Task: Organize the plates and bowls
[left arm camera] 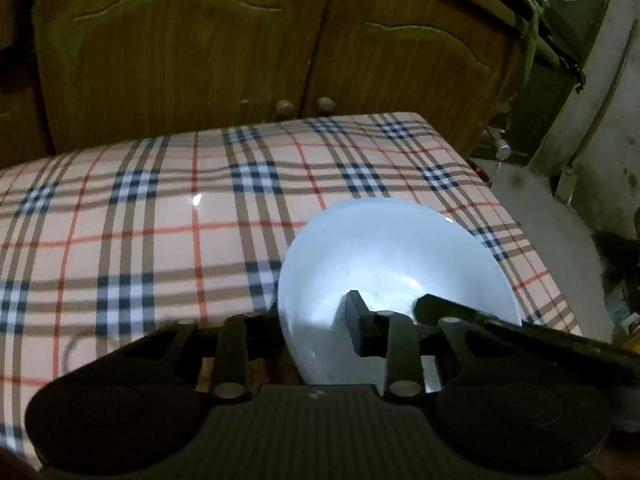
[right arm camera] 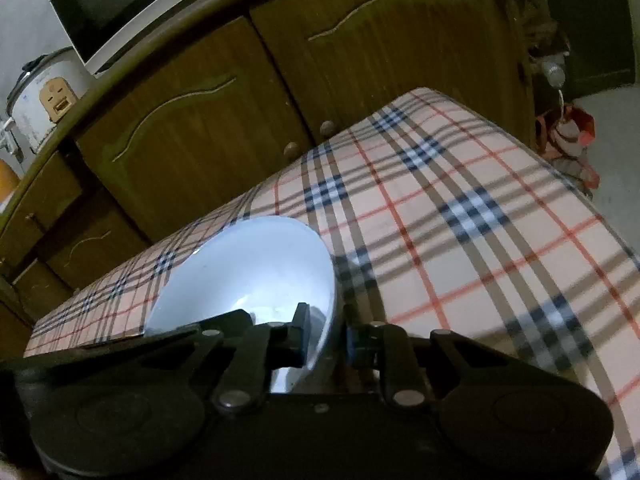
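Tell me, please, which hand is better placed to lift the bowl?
Right, probably: both tools are shut on the rim of the bowl, but the right tool shows one finger inside and one outside, while the outer finger of the left tool is hidden.

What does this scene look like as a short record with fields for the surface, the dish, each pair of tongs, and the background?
surface: table under a plaid tablecloth
dish: one white bowl, near the table's edge
left tongs: shut on the bowl's rim, one finger inside the bowl, one outside
right tongs: shut on the bowl's rim on its other side, one finger inside the bowl
other dishes: none in view
background: wooden cabinet with closed doors, rice cooker on top
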{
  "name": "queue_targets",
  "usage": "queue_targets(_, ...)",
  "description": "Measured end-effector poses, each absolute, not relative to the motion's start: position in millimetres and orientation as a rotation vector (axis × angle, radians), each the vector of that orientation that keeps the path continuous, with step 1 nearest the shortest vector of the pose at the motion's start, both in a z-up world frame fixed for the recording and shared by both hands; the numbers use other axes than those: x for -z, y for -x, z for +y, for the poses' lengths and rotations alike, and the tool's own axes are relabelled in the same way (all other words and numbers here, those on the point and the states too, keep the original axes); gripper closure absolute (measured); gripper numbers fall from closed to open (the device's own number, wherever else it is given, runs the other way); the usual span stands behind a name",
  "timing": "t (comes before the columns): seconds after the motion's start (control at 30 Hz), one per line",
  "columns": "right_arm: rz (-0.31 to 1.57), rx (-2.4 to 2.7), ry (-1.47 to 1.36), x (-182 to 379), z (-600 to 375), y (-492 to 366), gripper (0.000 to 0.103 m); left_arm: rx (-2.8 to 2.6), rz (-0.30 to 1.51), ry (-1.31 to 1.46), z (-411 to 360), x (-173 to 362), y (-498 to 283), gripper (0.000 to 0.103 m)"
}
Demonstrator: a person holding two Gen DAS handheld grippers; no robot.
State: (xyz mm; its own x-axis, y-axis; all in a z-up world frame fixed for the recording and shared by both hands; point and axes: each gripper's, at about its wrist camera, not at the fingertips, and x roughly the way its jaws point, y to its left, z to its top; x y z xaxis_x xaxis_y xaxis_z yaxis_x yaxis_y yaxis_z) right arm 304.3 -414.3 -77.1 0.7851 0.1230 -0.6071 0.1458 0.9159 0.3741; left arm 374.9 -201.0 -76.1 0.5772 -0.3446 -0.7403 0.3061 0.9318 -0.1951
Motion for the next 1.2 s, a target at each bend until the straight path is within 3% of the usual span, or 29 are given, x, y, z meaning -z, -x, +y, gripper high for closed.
queue_targets(0.33, 0.652, 0.005, -0.412, 51.5, -403.7, -246.6, 0.081, 0.39, 0.86, 0.011, -199.7, 48.9, -319.0, 0.074)
queue_targets(1.2, 0.4, 0.018, -0.351, -100.8, -414.4, -50.4, 0.081, 0.441, 0.637, -0.054, -243.4, -90.8, -149.8, 0.074)
